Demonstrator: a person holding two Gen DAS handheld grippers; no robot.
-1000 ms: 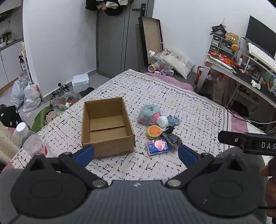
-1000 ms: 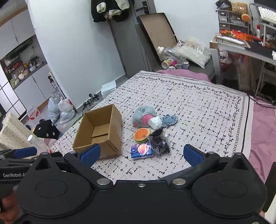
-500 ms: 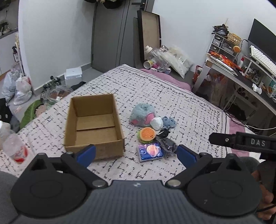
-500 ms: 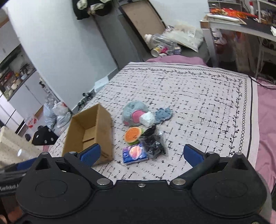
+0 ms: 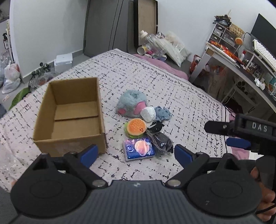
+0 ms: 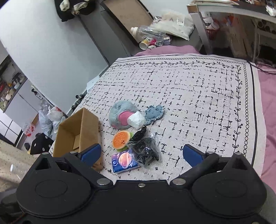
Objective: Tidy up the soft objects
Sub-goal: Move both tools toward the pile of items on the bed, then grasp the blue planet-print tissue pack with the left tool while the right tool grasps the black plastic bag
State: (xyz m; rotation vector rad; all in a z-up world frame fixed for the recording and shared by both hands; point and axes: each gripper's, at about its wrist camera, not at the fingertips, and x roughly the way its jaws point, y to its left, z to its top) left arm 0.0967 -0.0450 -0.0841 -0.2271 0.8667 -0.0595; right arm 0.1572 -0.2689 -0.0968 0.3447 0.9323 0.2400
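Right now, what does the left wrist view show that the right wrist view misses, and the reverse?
Only the left wrist view shows the whole bare floor of the cardboard box, the right gripper at its edge, and the keyboard on the desk. Only the right wrist view shows dark clothes hanging on the door and the kitchen shelves. Both show the burger toy, tissue pack, grey plush and open, empty jaws.

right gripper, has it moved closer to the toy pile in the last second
Yes. The right gripper has come forward and down toward the bed: the burger plush and tissue pack now sit lower and larger between its open jaws than a second ago.
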